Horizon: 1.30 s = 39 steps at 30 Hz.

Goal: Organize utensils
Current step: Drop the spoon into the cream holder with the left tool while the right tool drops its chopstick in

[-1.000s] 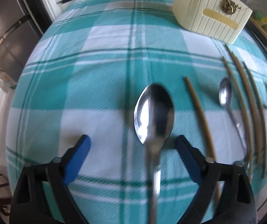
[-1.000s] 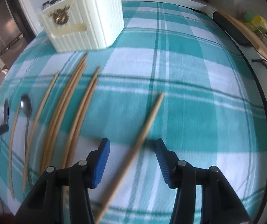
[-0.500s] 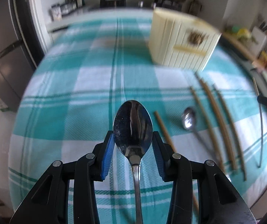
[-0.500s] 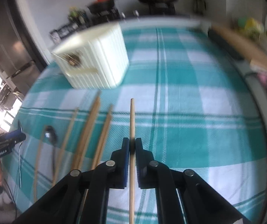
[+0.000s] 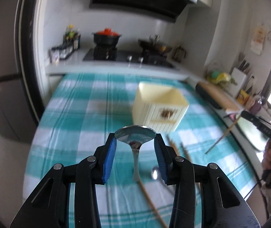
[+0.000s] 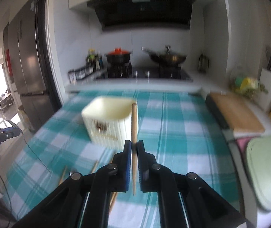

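Fingers of the left gripper point(image 5: 135, 153) are clamped across the bowl of a metal spoon point(image 5: 135, 137), each blue pad pressing one edge of the bowl, so the handle hangs down between and below them, clear of the counter point(image 5: 74, 114). That sideways pinch on the widest part likely keeps the spoon from slipping through. Fingers of the right gripper point(image 6: 134, 158) are squeezed together on a wooden chopstick point(image 6: 134, 129), held near its middle; one end sticks out ahead of the fingertips, the other trails back beneath them. A middle grip probably keeps the stick balanced and easy to aim.

Ahead of both pairs of fingers, on the checked cloth, stands the cream utensil box point(image 5: 159, 110), open at the top; seen from the right wrist, the chopstick's far end lines up with its rim. Below and just right of the left fingers, another spoon point(image 5: 155, 172) and several loose chopsticks point(image 5: 150, 201) lie flat, not yet sorted.
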### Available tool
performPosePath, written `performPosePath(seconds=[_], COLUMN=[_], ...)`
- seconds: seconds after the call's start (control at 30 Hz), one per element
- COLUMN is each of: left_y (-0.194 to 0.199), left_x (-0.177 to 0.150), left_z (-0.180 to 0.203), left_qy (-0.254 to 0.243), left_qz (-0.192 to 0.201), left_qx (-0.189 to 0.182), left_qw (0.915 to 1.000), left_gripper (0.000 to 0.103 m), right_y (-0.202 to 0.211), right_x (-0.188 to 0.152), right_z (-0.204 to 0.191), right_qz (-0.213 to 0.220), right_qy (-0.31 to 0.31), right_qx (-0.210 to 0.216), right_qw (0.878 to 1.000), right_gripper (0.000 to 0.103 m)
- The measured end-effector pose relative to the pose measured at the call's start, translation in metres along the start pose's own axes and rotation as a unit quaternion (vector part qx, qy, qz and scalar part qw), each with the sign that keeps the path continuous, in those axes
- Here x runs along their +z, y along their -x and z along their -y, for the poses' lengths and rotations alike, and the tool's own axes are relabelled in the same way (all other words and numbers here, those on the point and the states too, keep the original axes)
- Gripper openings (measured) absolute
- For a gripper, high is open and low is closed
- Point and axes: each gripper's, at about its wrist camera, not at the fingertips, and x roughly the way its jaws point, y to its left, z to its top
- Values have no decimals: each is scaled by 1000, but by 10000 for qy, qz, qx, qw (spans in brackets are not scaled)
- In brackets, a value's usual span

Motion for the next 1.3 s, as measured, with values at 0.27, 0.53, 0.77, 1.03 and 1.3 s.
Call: performPosePath(seconds=[0.27, 0.53, 0.77, 1.03, 1.3], left_y=[-7, -66, -179, -230, -153], left_x=[124, 188, 160, 128, 111], left_z=[34, 65, 52, 38, 33], left_qy=[-393, -417, -166, 127, -218], left_qz=[499, 771, -400, -1191, -970], left_qx=[-196, -126, -39, 64, -16], left_qw=[9978, 9961, 9991, 9928, 9950], left_gripper=[41, 41, 41, 44, 73], right_y=[-24, -77, -175, -222, -146], right_x=[106, 148, 109, 85, 88], right_z=[-6, -21, -24, -16, -7], right_qz=[559, 511, -924, -1474, -1058], right_qy=[168, 175, 23, -249, -76], right_qx=[211, 501, 644, 653, 634], right_qw=[9981, 9973, 9936, 9866, 9923], right_gripper=[6, 6, 7, 22, 37])
